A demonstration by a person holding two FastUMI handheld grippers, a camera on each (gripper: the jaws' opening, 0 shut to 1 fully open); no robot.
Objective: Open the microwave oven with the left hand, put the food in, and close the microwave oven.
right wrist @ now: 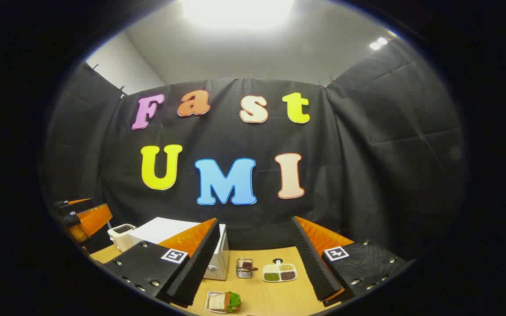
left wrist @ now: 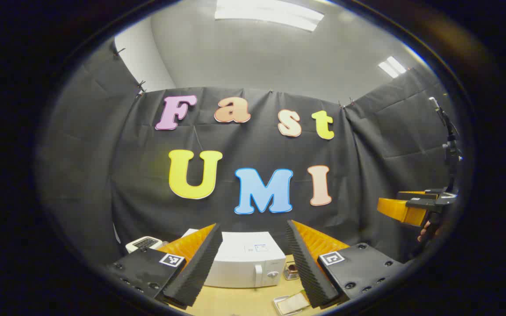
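Nothing's been touched yet. The white microwave oven (left wrist: 240,263) sits on the wooden surface (left wrist: 244,300) with its door shut, the vertical handle (left wrist: 258,275) near the right edge beside a round knob (left wrist: 272,274). The left tool (left wrist: 253,259) hangs above it, fingers spread wide, holding nothing. The right tool (right wrist: 253,259) is spread too, and the food, a sandwich with lettuce in a small tray (right wrist: 223,302), lies just below it. To do this well I'd bring the left tool down square to the handle, hook it and swing slowly so the oven doesn't slide. Labels are too small to read.
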